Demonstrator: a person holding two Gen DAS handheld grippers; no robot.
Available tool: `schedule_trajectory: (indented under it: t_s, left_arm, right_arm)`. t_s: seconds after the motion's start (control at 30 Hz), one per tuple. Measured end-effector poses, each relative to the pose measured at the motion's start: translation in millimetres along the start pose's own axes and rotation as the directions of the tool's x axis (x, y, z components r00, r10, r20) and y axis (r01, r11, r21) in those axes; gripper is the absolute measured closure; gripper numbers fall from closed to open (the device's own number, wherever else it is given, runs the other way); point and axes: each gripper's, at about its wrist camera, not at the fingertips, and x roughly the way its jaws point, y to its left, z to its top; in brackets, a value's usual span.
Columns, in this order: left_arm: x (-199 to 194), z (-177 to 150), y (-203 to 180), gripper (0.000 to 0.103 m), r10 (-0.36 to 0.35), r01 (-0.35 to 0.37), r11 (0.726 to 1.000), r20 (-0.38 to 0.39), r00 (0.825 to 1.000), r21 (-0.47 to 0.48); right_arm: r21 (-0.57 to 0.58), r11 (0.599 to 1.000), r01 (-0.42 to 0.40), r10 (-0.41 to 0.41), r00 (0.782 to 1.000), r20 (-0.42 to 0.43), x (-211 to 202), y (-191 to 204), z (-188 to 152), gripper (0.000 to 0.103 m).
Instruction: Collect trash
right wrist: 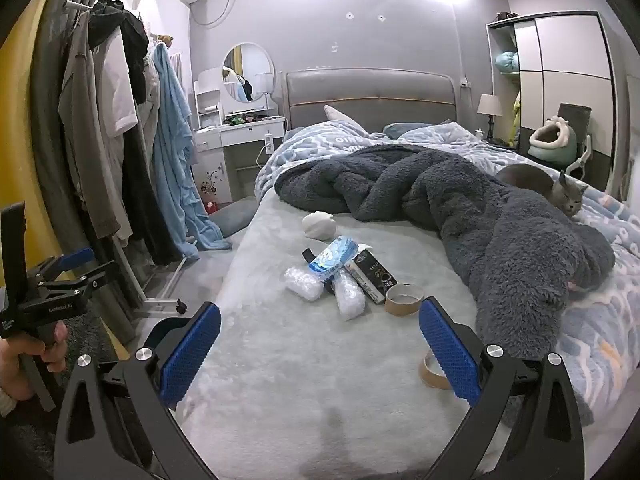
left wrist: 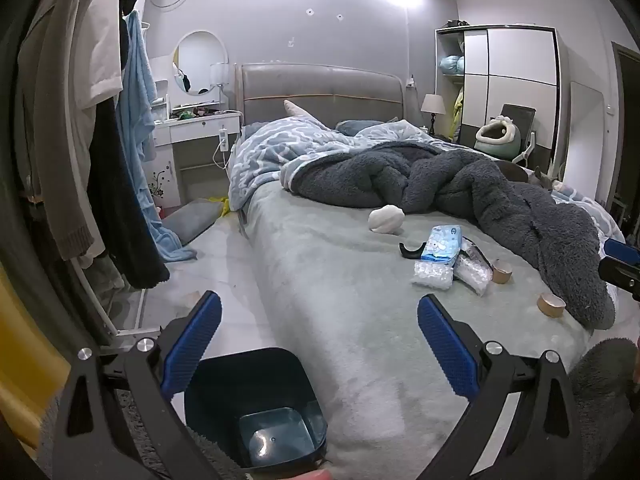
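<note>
trash (right wrist: 344,276) lies in a cluster on the bed (right wrist: 304,380), left of the blanket (right wrist: 480,216); the bin (left wrist: 256,404) stands on the floor left of the bed.

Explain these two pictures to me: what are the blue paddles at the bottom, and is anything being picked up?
No machine works here: a person carries a two-finger gripper in each hand, with a camera looking along the fingers. The blue paddles are those fingers. One picture comes from the left gripper, the other from the right gripper. Both are wide open and hold nothing. In the right view you can see the hand gripping the left tool. On the bed lie the trash: a white wad, a blue packet, two bubble-wrap bags, a black box and two tape rings. A grey cat rests by the blanket. A dark bin stands on the floor beside the bed, below the left gripper.
</note>
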Motion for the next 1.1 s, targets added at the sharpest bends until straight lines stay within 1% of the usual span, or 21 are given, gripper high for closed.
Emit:
schedule_trajectory:
  t_s: [1.1]
  left_arm:
    - [0.3, -0.1, -0.1, 0.003, 0.004, -0.004, 1.000, -0.005, 1.000, 0.005]
  right_arm:
    - [0.001, 1.000, 0.000, 0.000, 1.000, -0.001, 0.4, 0.0, -0.2, 0.003]
